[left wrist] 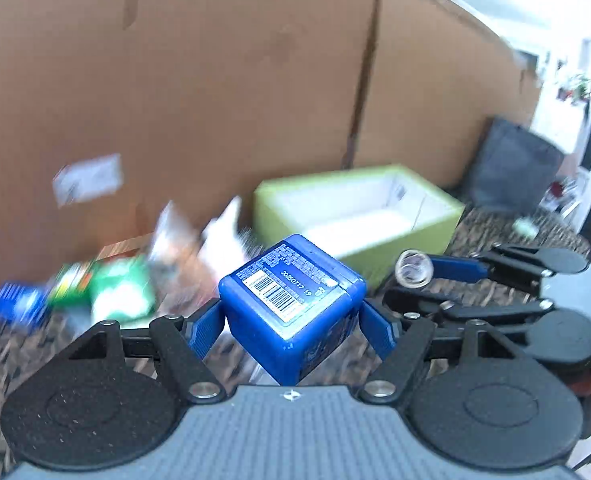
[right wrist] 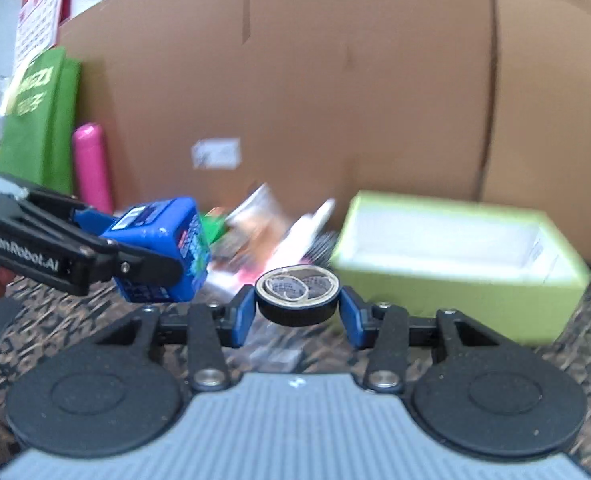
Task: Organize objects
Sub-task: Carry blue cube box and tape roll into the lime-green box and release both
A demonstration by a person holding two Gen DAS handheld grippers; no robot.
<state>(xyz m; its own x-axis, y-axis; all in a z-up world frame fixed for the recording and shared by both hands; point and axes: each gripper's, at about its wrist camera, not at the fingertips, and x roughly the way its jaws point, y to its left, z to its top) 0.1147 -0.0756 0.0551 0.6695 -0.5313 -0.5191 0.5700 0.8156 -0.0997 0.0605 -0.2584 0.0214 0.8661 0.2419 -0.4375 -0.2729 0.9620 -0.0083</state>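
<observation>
The left gripper (left wrist: 291,320) is clamped on a blue plastic box (left wrist: 295,308), barcode label facing up, held above the table (left wrist: 495,232). The right gripper (right wrist: 297,308) is clamped on a black tape roll (right wrist: 297,294). A green open-top box (left wrist: 359,212) sits at 1 o'clock, beyond both grippers, before a cardboard wall (left wrist: 215,80).

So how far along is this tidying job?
Nothing looks put away yet: the green box appears empty. In hand: the left gripper clamps a blue cube-shaped container, and the right gripper clamps a black tape roll, both lifted. Left: a blurred pile of packets beside the box.
</observation>
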